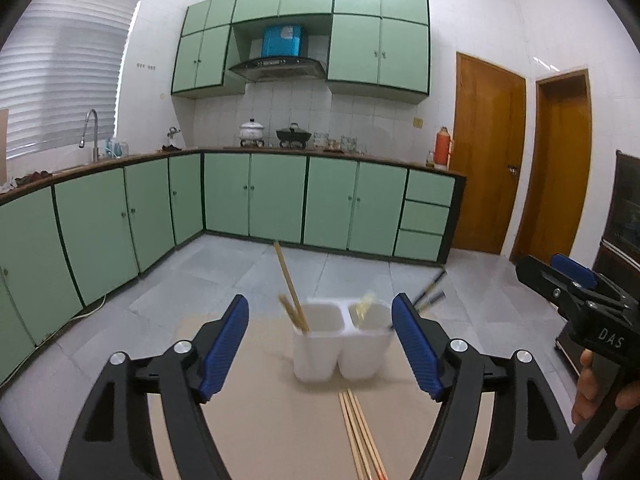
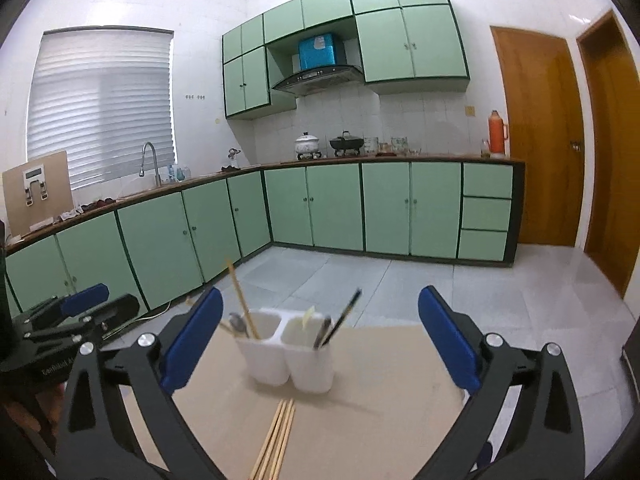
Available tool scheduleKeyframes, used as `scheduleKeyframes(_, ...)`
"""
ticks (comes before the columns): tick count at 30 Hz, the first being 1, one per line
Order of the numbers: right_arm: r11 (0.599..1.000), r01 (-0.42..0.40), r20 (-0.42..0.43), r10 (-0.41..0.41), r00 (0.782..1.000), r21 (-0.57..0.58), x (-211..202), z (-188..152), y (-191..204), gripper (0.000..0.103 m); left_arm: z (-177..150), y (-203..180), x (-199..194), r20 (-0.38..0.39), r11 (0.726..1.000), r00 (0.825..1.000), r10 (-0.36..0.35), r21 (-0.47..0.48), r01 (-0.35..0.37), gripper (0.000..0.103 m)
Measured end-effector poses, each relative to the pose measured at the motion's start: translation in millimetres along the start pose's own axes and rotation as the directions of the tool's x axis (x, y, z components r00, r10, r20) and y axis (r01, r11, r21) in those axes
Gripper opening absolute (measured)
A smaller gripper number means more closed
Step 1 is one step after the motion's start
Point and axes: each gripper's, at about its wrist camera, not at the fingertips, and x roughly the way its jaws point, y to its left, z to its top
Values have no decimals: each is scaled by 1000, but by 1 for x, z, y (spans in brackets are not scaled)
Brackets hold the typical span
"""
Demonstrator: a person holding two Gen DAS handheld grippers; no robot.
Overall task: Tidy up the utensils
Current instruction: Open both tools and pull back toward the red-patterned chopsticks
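A white two-compartment holder (image 1: pixel 320 356) (image 2: pixel 288 364) stands on a tan table (image 1: pixel 260 420) (image 2: pixel 380 400). Wooden chopsticks (image 1: pixel 290 288) (image 2: pixel 240 296) lean in its left compartment beside a metal spoon (image 2: pixel 238 324). Black chopsticks (image 1: pixel 432 292) (image 2: pixel 342 316) and a pale yellowish piece sit in the right compartment. Several loose wooden chopsticks (image 1: pixel 360 432) (image 2: pixel 276 440) lie on the table in front of the holder. My left gripper (image 1: pixel 320 306) is open, short of the holder, with nothing between its fingers. My right gripper (image 2: pixel 322 294) is wide open and holds nothing.
Green kitchen cabinets (image 1: pixel 276 196) line the far walls across a grey tiled floor. Two wooden doors (image 1: pixel 488 152) stand at the right, with a dark cabinet (image 1: pixel 624 208) nearer. A hand (image 1: pixel 592 384) holds the right gripper's handle at the table's right side.
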Motion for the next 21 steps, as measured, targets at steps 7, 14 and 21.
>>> scheduleKeyframes(7,1000,0,-49,-1,999,-7,-21,-32,9,96,-30,-13,-20,-42,1000,999,2,20,-1,77)
scheduleKeyframes(14,1000,5,-103,-7,995,-16,-29,-67,16,96,-56,-17,-26,-81,1000,997,3,15,-1,77)
scheduleKeyframes(21,999,28,-145,-31,989,-23,-32,-103,24,96,-86,-15,-24,-123,999,992,27,22,-24,80)
